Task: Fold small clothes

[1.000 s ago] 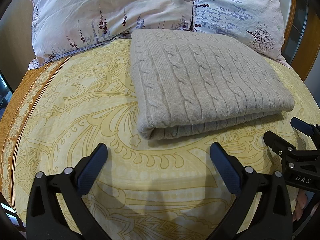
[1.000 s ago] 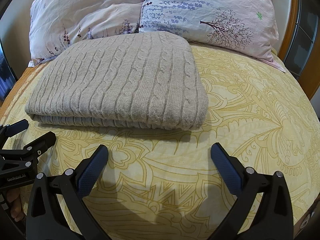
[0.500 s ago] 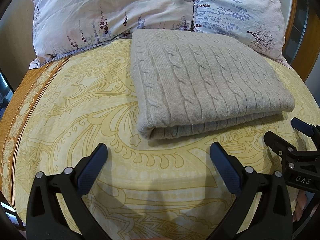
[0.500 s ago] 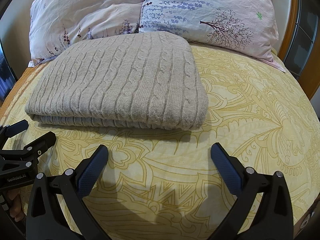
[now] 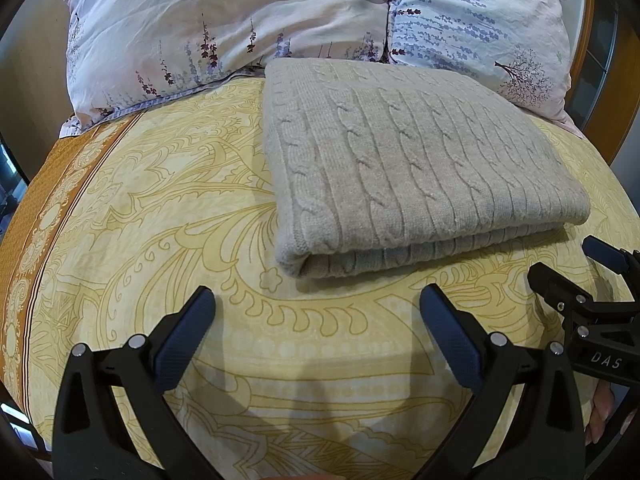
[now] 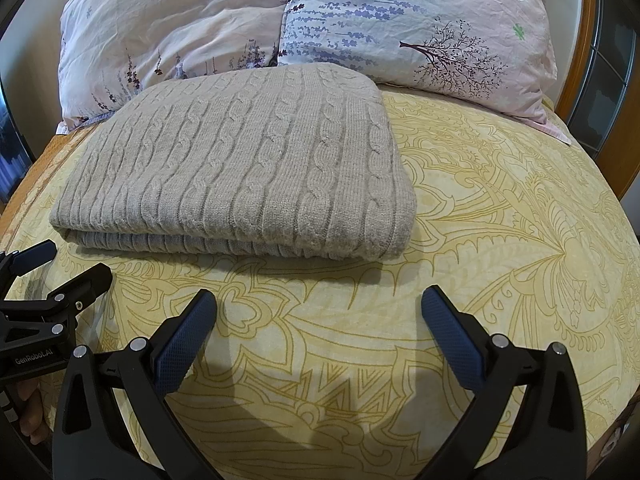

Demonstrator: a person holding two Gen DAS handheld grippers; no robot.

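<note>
A beige cable-knit sweater [image 5: 408,168] lies folded in a neat rectangle on the yellow patterned bedspread [image 5: 160,220], its folded edge facing me. It also shows in the right wrist view [image 6: 248,176]. My left gripper [image 5: 316,320] is open and empty, hovering over the bedspread just short of the sweater's near edge. My right gripper [image 6: 320,316] is open and empty, also just short of the sweater. Each gripper shows at the side of the other's view: the right gripper [image 5: 576,268] and the left gripper [image 6: 64,268].
Two floral pillows [image 5: 240,20] [image 6: 420,20] lie behind the sweater at the head of the bed. An orange border [image 5: 44,184] runs along the bedspread's left side. A wooden bed frame [image 6: 576,52] stands at the right.
</note>
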